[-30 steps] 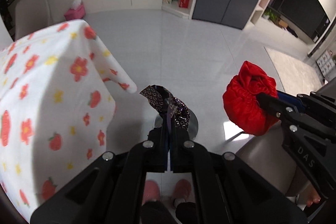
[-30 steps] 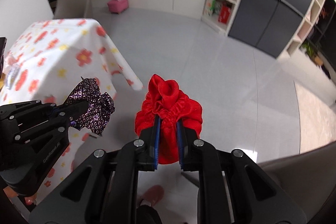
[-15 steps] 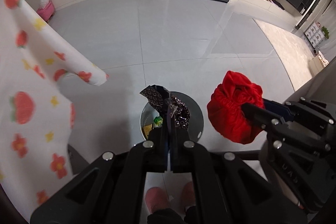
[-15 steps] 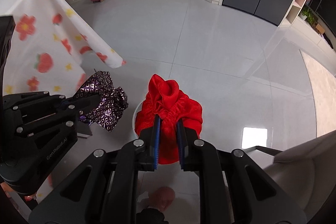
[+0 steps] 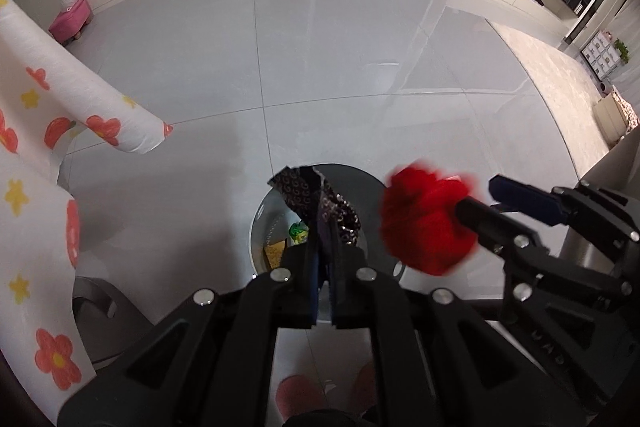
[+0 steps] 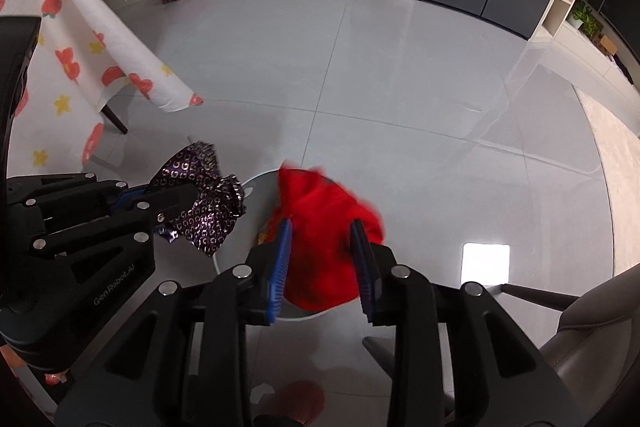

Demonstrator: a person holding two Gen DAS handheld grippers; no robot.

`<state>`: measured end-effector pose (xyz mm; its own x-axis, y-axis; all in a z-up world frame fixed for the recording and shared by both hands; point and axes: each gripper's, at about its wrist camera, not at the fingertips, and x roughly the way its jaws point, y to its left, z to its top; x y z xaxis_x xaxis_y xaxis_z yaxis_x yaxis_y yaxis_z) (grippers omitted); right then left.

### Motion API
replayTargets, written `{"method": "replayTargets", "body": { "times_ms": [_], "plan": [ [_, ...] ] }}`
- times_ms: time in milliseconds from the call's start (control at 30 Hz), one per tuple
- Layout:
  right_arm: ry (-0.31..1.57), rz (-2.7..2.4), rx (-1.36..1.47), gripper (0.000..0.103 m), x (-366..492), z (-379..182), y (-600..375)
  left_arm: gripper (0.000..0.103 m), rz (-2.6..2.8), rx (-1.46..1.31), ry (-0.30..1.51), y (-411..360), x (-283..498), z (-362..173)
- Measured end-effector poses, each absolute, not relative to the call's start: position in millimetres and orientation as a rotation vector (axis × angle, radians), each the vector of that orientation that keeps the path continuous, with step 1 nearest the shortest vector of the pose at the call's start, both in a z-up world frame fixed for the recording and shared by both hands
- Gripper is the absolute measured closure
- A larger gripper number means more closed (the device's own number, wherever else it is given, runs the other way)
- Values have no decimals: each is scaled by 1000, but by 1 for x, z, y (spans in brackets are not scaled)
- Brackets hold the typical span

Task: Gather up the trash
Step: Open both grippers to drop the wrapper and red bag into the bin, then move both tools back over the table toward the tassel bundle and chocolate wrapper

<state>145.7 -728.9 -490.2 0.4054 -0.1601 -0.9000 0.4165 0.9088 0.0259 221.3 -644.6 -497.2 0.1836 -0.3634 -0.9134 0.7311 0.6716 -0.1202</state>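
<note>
Both grippers lowered over bin (image 5: 256, 227): left gripper (image 5: 325, 247) pinching purple wrapper (image 5: 320, 203); right gripper (image 6: 322, 251) opening, red bundle (image 6: 324, 227) between jaws

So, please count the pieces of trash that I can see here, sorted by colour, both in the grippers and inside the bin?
Red: 1, the red bag between the opening jaws of the right gripper
Purple patterned: 1, the wrapper in the left gripper
Green: 1, a scrap in the bin
Yellow: 1, a scrap in the bin
Total: 4; more may be hidden in the bin.
</note>
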Motion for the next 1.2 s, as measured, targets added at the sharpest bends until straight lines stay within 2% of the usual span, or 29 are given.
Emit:
{"method": "replayTargets", "body": {
  "times_ms": [167,200,267,300,333,533,733,1200],
  "plan": [
    [1093,-381,276,74,147,-490,-739,97,-799,394,1172,-647,223,-497],
    [1094,-382,280,74,147,-490,-740,93,-806,391,1182,-648,224,-497],
    [1100,-383,282,74,147,-488,-740,64,-823,375,1196,-648,225,-496],
    [1101,-385,282,74,147,-487,-740,44,-821,367,1185,-647,226,-494],
    [1103,-387,285,74,146,-485,-741,38,-817,359,1169,-647,225,-491],
    [1125,-396,294,74,138,-469,-742,38,-802,374,1180,-649,224,-472],
    [1138,-388,287,74,132,-426,-735,38,-777,386,1180,-638,223,-431],
    [1120,-309,204,72,122,-272,-697,34,-671,324,1115,-584,214,-276]
  ]
}}
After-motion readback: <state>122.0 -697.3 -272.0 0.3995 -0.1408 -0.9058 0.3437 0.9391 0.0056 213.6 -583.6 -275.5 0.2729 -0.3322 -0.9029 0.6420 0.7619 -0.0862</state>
